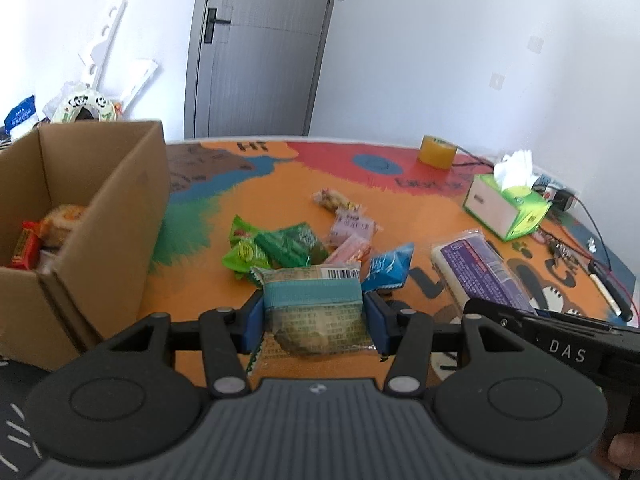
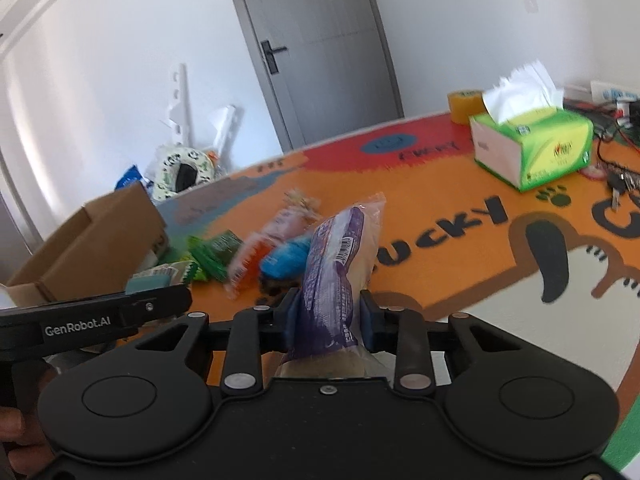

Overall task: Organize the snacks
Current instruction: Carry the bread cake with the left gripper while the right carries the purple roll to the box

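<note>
My left gripper (image 1: 314,320) is shut on a clear snack packet with a teal band (image 1: 316,292), held just above the table near its front edge. An open cardboard box (image 1: 116,208) stands to its left with a red packet (image 1: 26,248) and an orange one inside. Loose snacks lie beyond: green packets (image 1: 276,248), pink ones (image 1: 352,228) and a blue one (image 1: 390,266). My right gripper (image 2: 330,316) is shut on the near end of a long purple packet (image 2: 340,248), to the right of the pile. In the left wrist view that purple packet (image 1: 480,268) shows with the right gripper (image 1: 496,312) at its near end.
A green tissue box (image 2: 532,148) and a roll of yellow tape (image 1: 437,151) stand at the far right of the round, brightly printed table (image 2: 460,184). Cables, a pen (image 1: 612,292) and keys (image 2: 620,184) lie along the right edge. A grey door is behind.
</note>
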`<state>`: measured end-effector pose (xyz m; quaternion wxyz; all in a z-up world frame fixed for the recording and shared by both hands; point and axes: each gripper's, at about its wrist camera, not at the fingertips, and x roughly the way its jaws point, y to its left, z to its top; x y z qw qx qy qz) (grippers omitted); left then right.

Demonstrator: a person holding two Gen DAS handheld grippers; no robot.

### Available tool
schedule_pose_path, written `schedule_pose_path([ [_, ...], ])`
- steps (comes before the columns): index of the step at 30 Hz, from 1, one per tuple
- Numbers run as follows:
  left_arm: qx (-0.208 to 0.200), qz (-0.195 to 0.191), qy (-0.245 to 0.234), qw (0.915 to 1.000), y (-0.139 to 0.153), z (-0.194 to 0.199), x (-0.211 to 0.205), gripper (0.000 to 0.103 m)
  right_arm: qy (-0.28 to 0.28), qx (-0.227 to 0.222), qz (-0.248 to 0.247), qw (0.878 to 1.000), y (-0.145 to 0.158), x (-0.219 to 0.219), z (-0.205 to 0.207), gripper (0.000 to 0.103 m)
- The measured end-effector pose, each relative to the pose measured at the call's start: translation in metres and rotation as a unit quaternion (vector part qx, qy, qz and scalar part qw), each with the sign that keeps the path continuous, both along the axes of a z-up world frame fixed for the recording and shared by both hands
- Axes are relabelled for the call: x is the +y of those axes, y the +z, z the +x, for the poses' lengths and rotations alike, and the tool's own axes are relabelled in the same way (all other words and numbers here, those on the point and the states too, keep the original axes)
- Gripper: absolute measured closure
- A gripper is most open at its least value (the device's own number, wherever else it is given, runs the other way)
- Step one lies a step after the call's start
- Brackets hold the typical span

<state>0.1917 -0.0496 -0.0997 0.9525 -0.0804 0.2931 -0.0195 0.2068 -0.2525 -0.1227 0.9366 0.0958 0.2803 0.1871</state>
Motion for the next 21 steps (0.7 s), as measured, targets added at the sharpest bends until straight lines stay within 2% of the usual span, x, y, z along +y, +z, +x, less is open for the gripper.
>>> schedule_pose_path([
  [21, -0.087, -0.005, 0.025, 0.9958, 0.064, -0.046, 0.029, 0.052, 0.03, -0.071, 0.025, 0.997, 0.062, 0.029, -0.03, 0.072],
])
